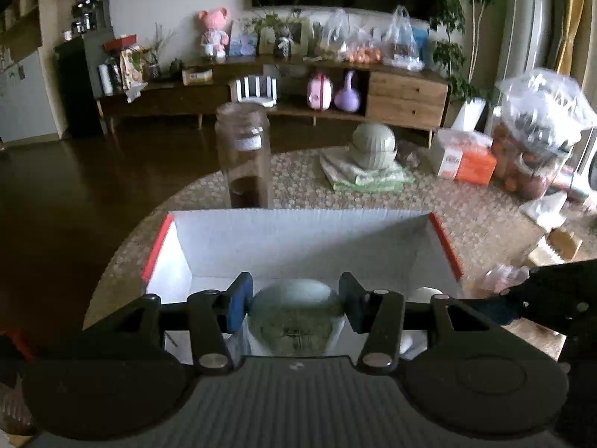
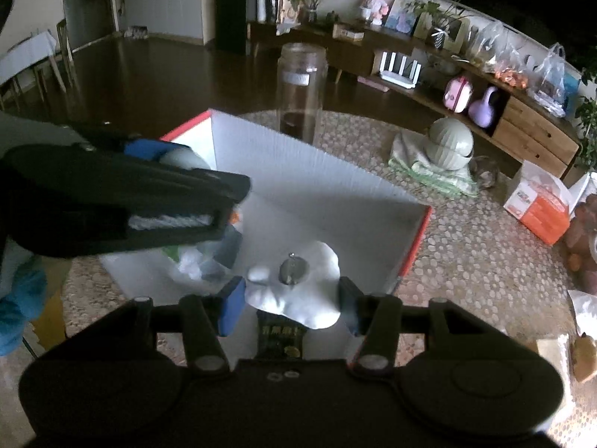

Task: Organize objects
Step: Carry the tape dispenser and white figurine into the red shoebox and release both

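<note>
Dim living-room surroundings framed a round patterned table (image 1: 466, 224); on it sat a white open box (image 1: 298, 239) with red edges; a tall glass jar (image 1: 242, 153) stood just behind the box; the left gripper (image 1: 294, 300) clamped a round pale container (image 1: 294, 291) above the box; the right gripper (image 2: 293, 304) gripped a white lumpy object (image 2: 317, 272) over the box interior.

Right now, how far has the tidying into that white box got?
Partway. Already in the white red-edged cardboard box: a dark snack packet and crumpled plastic wrappers. In hand: the left gripper holds a round pale lidded tub over the box; the right gripper grips a white lumpy object. Left on the table: the tall glass jar, orange-and-white carton and pale green ribbed pot.
</note>
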The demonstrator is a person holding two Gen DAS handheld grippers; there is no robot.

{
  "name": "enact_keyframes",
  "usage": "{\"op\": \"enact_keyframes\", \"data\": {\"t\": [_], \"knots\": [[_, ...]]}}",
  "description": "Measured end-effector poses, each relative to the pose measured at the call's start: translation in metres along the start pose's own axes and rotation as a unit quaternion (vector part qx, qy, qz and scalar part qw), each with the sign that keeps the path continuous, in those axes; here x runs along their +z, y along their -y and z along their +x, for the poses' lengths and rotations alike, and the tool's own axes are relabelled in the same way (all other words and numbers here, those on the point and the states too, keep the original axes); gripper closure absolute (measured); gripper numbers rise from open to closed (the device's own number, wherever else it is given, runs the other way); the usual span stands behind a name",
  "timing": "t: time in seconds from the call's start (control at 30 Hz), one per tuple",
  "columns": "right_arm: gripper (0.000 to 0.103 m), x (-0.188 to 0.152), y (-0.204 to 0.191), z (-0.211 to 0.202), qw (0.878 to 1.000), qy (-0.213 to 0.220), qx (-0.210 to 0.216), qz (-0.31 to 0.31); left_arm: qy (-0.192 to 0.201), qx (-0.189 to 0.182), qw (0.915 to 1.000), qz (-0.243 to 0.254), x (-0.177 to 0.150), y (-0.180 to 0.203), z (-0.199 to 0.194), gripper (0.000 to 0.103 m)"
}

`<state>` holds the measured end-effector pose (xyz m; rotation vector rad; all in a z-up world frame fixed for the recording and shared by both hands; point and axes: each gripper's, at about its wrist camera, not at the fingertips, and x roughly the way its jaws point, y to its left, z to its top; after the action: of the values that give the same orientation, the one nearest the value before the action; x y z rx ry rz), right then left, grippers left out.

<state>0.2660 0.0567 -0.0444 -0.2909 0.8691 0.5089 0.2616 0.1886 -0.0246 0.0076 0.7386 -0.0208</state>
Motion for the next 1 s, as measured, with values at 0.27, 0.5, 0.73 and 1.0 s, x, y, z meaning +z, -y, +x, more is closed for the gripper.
{"op": "enact_keyframes", "data": {"t": [0.27,0.5,0.73,1.0], "knots": [[0.05,-0.001,-0.008,0.037,0.999,-0.041,0.001,-0.024,-0.077,-0.008,0.997,-0.01,-0.001,-0.006,0.058,0.067],[0.048,-0.002,-0.009,0.049,0.998,-0.055,0.002,-0.018,-0.104,-0.01,0.9945,-0.001,-0.002,-0.008,0.069,0.067],[0.042,-0.003,-0.011,0.047,0.999,-0.05,0.013,-0.017,-0.107,-0.004,0.9942,0.001,-0.005,-0.01,0.068,0.064],[0.04,-0.005,-0.006,0.032,0.999,-0.043,0.021,-0.002,-0.092,-0.006,0.9956,-0.01,-0.007,-0.01,0.051,0.035]]}}
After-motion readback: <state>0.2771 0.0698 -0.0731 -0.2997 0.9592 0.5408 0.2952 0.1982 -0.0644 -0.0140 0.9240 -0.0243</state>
